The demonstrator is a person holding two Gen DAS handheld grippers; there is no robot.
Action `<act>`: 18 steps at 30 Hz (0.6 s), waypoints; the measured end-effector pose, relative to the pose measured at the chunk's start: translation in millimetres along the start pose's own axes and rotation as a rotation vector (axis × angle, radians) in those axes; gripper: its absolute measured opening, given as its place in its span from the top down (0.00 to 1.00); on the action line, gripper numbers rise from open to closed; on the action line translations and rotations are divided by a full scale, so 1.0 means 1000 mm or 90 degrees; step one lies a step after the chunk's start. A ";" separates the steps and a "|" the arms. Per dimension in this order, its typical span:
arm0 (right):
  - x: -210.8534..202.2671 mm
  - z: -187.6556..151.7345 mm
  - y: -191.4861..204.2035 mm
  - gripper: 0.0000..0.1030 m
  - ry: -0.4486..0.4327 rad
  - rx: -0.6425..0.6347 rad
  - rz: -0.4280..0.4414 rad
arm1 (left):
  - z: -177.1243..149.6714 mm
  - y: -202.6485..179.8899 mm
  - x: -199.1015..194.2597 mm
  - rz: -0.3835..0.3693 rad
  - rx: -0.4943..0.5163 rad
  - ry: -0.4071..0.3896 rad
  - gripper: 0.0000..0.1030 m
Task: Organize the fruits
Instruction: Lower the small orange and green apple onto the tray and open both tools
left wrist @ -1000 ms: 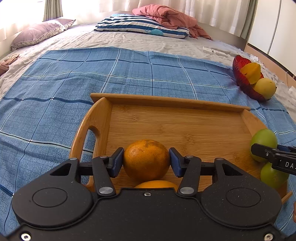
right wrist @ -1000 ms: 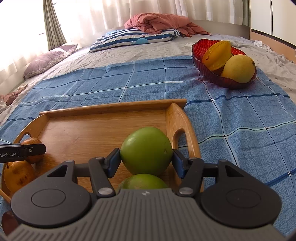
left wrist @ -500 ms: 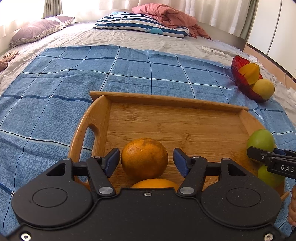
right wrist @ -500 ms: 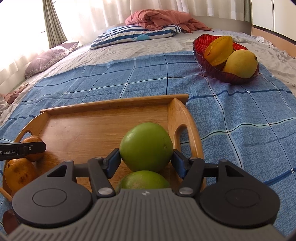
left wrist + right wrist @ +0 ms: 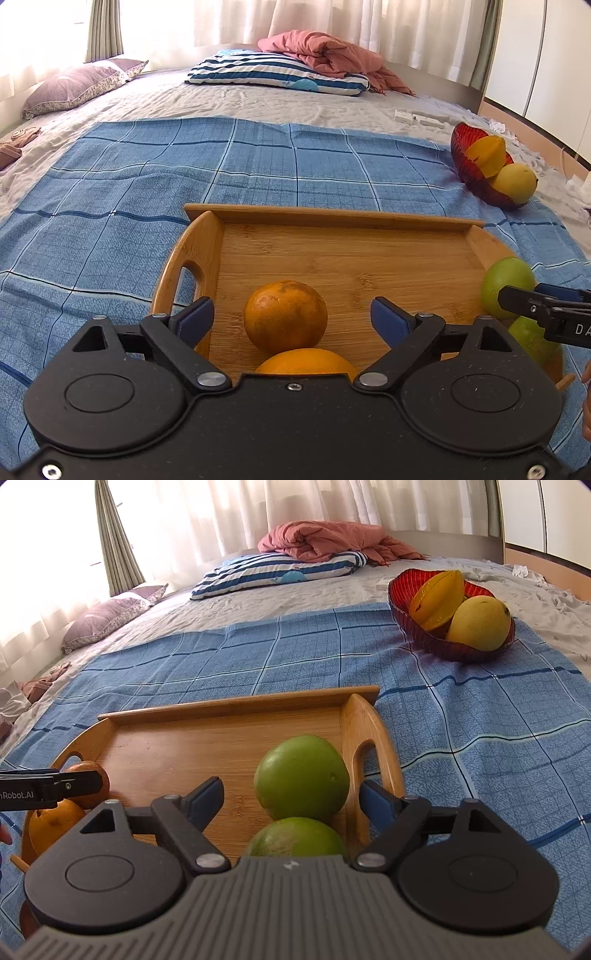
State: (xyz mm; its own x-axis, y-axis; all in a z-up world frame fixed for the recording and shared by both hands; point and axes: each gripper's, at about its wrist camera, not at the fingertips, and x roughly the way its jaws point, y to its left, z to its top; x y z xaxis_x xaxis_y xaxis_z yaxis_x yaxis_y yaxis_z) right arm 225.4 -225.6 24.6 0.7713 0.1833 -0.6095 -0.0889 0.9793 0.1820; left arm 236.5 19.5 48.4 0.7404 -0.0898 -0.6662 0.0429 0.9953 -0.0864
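Observation:
A wooden tray (image 5: 351, 251) with handles lies on a blue checked cloth. At its left end an orange (image 5: 285, 316) rests on the wood, a second orange (image 5: 306, 361) just behind it. My left gripper (image 5: 291, 317) straddles the front orange, jaws opening, pads clear of it on both sides. At the tray's right end sit two green fruits (image 5: 301, 777), one behind the other (image 5: 295, 836). My right gripper (image 5: 291, 797) spans the front one with its jaws opening and the pads off the skin. Each gripper shows at the edge of the other's view.
A red glass bowl (image 5: 417, 627) with a starfruit and a yellow mango stands on the cloth at the far right. Pillows and a pink blanket (image 5: 325, 55) lie at the head of the bed. Blue cloth (image 5: 147, 184) stretches left of and beyond the tray.
Both grippers have opened: the left pads let go of the front orange, the right pads let go of the front green fruit. Both fruits now rest on the tray. The hands stayed in place.

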 end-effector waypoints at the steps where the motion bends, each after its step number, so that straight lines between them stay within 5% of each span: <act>1: -0.003 0.000 0.001 0.12 -0.007 -0.004 0.000 | -0.001 0.000 -0.004 -0.002 0.002 -0.007 0.10; 10: -0.042 -0.011 0.007 0.01 -0.088 -0.041 -0.001 | -0.021 -0.009 -0.049 -0.010 0.034 -0.086 0.06; 18: -0.082 -0.031 0.016 0.00 -0.166 -0.072 0.003 | -0.053 -0.021 -0.090 -0.040 0.061 -0.151 0.02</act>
State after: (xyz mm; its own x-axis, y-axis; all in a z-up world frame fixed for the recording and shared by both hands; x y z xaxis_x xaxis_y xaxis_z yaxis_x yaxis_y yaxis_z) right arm 141.0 -221.9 53.4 0.9056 0.1743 -0.3868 -0.1520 0.9845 0.0878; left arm 133.1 4.6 71.0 0.8704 -0.1524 -0.4682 0.1492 0.9878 -0.0442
